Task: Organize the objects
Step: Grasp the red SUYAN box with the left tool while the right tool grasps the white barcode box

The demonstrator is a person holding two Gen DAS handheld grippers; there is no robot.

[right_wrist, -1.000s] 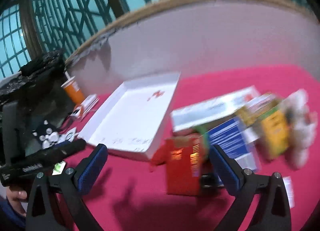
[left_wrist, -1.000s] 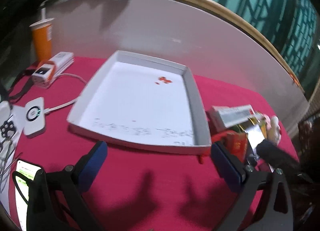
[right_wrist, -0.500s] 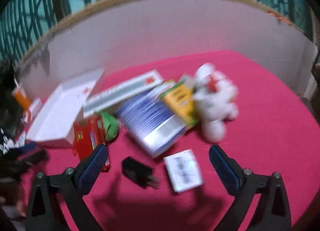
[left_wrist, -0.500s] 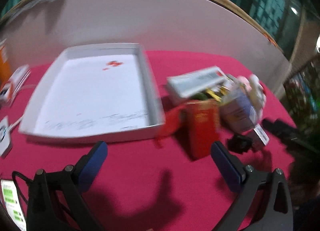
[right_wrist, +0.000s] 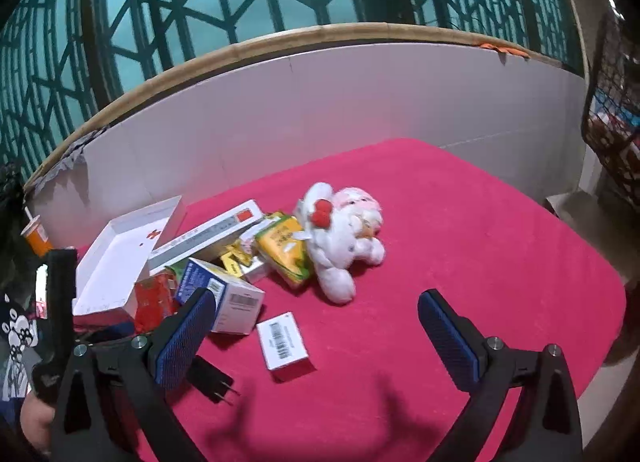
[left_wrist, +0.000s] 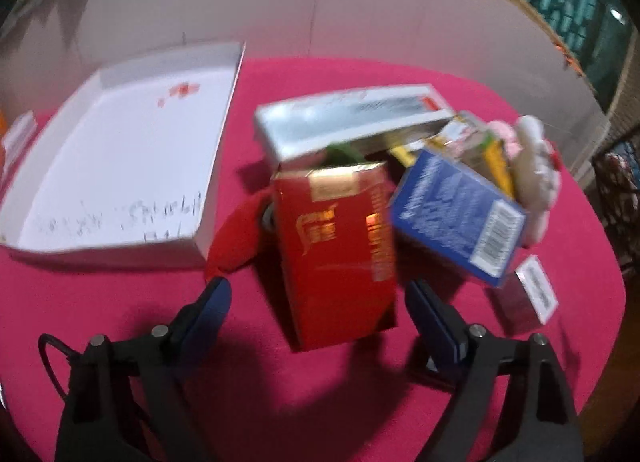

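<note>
Left claw (left_wrist: 318,294) closing, astride red box (left_wrist: 340,250), gold lettering blurred; right claw (right_wrist: 316,316) wide, empty; barcode on blue box (right_wrist: 224,296).

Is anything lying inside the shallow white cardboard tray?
No: in the left wrist view the shallow white cardboard tray holds only red marks and scribbles, while the boxes and toy lie beside it on the red cloth.

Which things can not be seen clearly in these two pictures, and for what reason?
- Print on the red box: left wrist view, motion blur.
- Green item behind the red box: left wrist view, covered by the long white box.
- Black plug: right wrist view, partly behind the right gripper finger.
- Orange cup: right wrist view, small, partly hidden at the dark left edge.
</note>
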